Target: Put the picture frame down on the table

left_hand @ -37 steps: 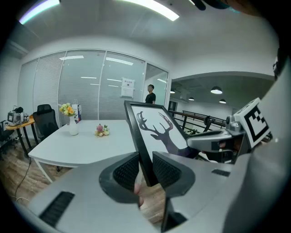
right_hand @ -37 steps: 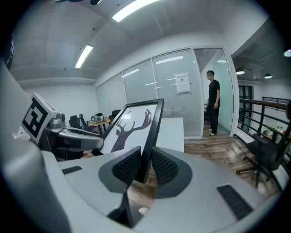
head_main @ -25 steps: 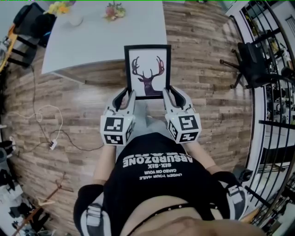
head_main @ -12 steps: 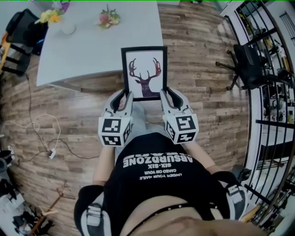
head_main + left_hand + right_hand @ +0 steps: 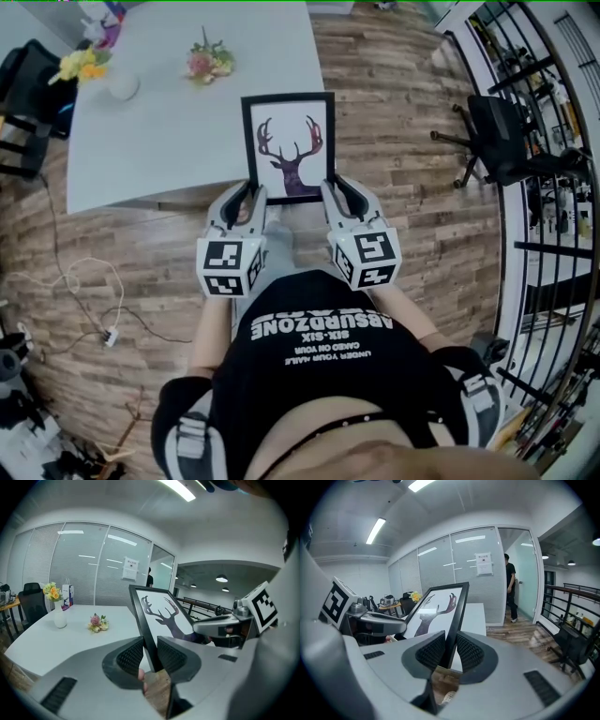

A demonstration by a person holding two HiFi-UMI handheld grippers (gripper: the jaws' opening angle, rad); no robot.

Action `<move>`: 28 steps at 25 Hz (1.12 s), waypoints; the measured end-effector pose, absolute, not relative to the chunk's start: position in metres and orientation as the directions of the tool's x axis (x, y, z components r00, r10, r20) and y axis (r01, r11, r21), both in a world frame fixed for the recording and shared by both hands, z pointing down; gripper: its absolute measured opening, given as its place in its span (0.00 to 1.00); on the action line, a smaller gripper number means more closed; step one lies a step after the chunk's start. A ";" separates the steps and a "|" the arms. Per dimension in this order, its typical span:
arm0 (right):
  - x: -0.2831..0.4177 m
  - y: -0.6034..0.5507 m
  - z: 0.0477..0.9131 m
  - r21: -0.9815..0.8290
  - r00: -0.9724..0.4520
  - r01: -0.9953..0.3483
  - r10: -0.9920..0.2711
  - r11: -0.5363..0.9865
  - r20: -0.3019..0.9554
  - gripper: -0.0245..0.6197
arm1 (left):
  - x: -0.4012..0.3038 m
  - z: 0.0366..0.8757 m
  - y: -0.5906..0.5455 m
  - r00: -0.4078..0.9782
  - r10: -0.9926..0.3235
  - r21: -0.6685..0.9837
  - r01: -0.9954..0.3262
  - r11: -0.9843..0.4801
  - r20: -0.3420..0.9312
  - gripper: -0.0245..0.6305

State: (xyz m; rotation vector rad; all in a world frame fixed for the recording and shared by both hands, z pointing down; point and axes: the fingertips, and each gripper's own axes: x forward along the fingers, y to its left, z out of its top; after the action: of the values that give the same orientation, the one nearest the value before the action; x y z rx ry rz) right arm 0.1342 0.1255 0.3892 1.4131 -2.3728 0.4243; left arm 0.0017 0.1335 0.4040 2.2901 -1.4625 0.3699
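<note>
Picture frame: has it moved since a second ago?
Yes. The picture frame has advanced over the table: earlier only its upper part passed the near edge, now almost all of it does.

Black T-shirt [image 5: 319, 375] with white lettering; grey left tool [image 5: 247, 195] and right tool [image 5: 337, 190], black-and-white marker cubes [image 5: 230, 267].

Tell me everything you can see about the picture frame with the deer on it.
The picture frame is a portrait rectangle with a thin black border around a white print of a dark deer head with antlers. It is held tilted in the air. The left claw pinches its left edge near the bottom, and the right claw pinches its right edge. In the head view its upper part overlaps the grey table, but it is not set down.
</note>
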 end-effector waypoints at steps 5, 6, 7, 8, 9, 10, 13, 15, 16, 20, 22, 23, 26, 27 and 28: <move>0.119 0.086 0.393 -0.076 -0.437 -0.887 -0.777 0.455 0.453 0.18 | -0.013 0.407 0.094 0.427 -0.798 0.203 -0.904 -0.376 0.425 0.20; 0.116 0.079 0.394 -0.076 -0.436 -0.887 -0.775 0.455 0.457 0.18 | -0.016 0.408 0.087 0.428 -0.797 0.207 -0.904 -0.374 0.427 0.20; 0.113 0.071 0.395 -0.075 -0.435 -0.888 -0.773 0.455 0.462 0.18 | -0.019 0.410 0.080 0.429 -0.795 0.211 -0.903 -0.373 0.429 0.20; 0.109 0.063 0.396 -0.074 -0.434 -0.888 -0.771 0.455 0.466 0.18 | -0.023 0.412 0.072 0.429 -0.793 0.215 -0.903 -0.372 0.431 0.20; 0.106 0.055 0.397 -0.074 -0.433 -0.888 -0.769 0.455 0.470 0.18 | -0.026 0.413 0.064 0.431 -0.792 0.219 -0.902 -0.371 0.433 0.20; 0.103 0.048 0.399 -0.075 -0.432 -0.888 -0.767 0.454 0.474 0.18 | -0.029 0.414 0.056 0.433 -0.790 0.221 -0.901 -0.372 0.435 0.20; 0.097 0.034 0.403 -0.079 -0.431 -0.888 -0.763 0.452 0.482 0.18 | -0.035 0.417 0.042 0.439 -0.785 0.221 -0.899 -0.379 0.438 0.20; 0.096 0.028 0.406 -0.081 -0.431 -0.889 -0.762 0.451 0.483 0.18 | -0.037 0.420 0.036 0.440 -0.782 0.219 -0.898 -0.382 0.441 0.20; 0.095 0.023 0.407 -0.082 -0.431 -0.889 -0.763 0.450 0.482 0.18 | -0.038 0.421 0.031 0.441 -0.781 0.218 -0.898 -0.383 0.442 0.20; 0.089 -0.002 0.414 -0.088 -0.425 -0.893 -0.764 0.440 0.485 0.18 | -0.043 0.427 0.005 0.447 -0.774 0.213 -0.895 -0.393 0.449 0.20; 0.087 -0.015 0.416 -0.094 -0.423 -0.895 -0.764 0.436 0.488 0.18 | -0.046 0.427 -0.008 0.450 -0.771 0.207 -0.893 -0.400 0.451 0.20; 0.086 -0.023 0.417 -0.096 -0.422 -0.896 -0.764 0.434 0.488 0.18 | -0.047 0.427 -0.017 0.451 -0.770 0.205 -0.892 -0.403 0.452 0.20; 0.080 -0.045 0.419 -0.099 -0.421 -0.897 -0.764 0.431 0.489 0.18 | -0.053 0.428 -0.038 0.454 -0.766 0.200 -0.890 -0.409 0.455 0.20; 0.078 -0.050 0.421 -0.099 -0.422 -0.897 -0.763 0.431 0.490 0.18 | -0.055 0.430 -0.044 0.454 -0.764 0.199 -0.890 -0.409 0.458 0.20; 0.075 -0.056 0.423 -0.100 -0.422 -0.896 -0.762 0.432 0.491 0.18 | -0.057 0.432 -0.049 0.453 -0.762 0.200 -0.891 -0.408 0.463 0.20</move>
State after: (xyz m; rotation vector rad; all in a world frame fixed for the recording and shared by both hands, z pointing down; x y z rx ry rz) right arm 0.0754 -0.0557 0.4225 1.4133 -2.3167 0.4963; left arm -0.0572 -0.0486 0.4322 2.2915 -1.3897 0.4203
